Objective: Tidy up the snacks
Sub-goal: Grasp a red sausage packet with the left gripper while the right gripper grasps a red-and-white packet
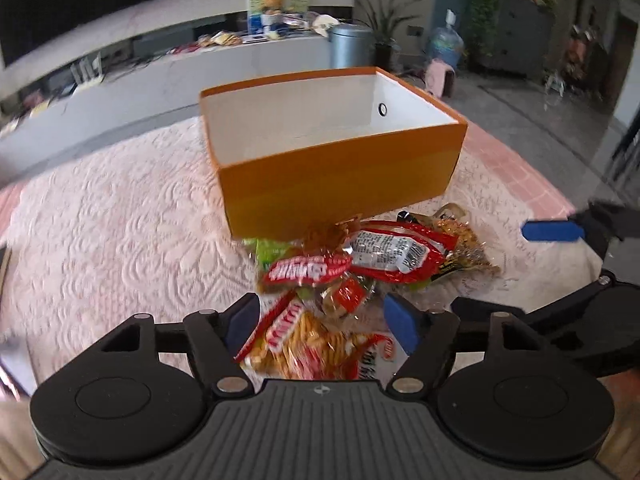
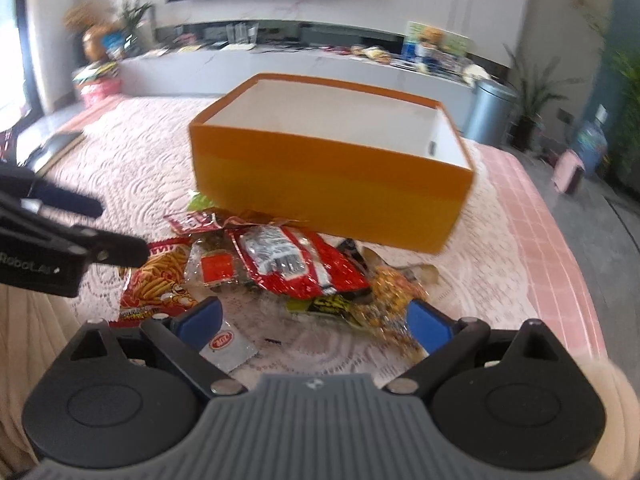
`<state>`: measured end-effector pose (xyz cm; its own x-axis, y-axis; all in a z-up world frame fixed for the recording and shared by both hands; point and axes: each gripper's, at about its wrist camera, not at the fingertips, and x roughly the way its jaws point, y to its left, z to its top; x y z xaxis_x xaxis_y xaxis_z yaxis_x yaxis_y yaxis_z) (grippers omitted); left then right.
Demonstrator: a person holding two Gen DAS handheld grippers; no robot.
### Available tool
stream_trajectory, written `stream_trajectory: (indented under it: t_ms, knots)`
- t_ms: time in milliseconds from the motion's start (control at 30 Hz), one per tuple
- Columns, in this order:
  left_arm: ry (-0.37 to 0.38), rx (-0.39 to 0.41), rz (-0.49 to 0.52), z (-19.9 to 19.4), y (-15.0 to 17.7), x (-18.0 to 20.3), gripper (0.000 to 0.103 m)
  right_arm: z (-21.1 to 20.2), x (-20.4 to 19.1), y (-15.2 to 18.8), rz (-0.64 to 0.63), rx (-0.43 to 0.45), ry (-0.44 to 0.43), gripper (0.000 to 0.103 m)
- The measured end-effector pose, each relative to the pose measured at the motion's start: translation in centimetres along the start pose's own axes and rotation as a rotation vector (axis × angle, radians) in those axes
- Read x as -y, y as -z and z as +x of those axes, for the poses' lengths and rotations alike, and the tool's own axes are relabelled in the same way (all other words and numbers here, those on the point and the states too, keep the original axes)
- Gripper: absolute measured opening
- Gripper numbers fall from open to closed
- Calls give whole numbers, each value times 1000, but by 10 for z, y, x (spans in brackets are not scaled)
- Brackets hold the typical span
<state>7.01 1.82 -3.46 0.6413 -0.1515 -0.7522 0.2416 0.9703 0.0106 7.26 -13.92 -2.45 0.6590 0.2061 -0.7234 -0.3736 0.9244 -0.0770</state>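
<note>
Hovering over a heap of snack packets (image 1: pixel 360 276), the left gripper (image 1: pixel 326 322) is seen with its blue pads spread wide, nothing pinched between them; a packet of orange sticks (image 1: pixel 308 344) lies under the gap. The right gripper (image 2: pixel 316 320) is likewise spread wide over the near edge of the same heap, nothing gripped; a small white sachet (image 2: pixel 228 346) sits beside its left pad. The snacks are piled on a pink quilted cloth (image 1: pixel 120 216), just in front of an orange box (image 1: pixel 340 176), some touching its near wall. The box is open-topped, white inside, and no snack can be seen in the visible part of its interior. A red packet with a white label (image 2: pixel 288 264) is lying on top of the heap. Both views are blurred. A grey bin (image 1: pixel 351 46) is visible behind the box.
</note>
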Motion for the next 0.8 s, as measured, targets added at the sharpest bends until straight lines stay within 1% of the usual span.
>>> stream_trajectory:
  t_ms: [133,300,400,500,567,633,700,800]
  knots:
    - [11,-18,49,16,-15,-1,83,23,-5,-10,-75,-24,6,96]
    - [9,-88,62,42,-28,-7,83,49,-4,-20,-91,-52,-19,96]
    - [7,-122,91,56,-32,-7,83,61,-8,-21,-132,-58,-20,96]
    - [8,-155,151,70,-36,-2,83,71,-11,-21,-161,-60,-15,96]
    - [3,-159,186,76,-38,0,83,76,-11,-24,-154,-59,-28,96]
    - [1,-154,208,83,-40,3,83,79,-11,-27,-147,-48,-23,95]
    - [12,-154,206,90,-41,1,83,83,-10,-30,-140,-47,-14,90]
    - [47,-160,161,99,-41,-4,82,92,-8,-30,-111,-66,-25,87]
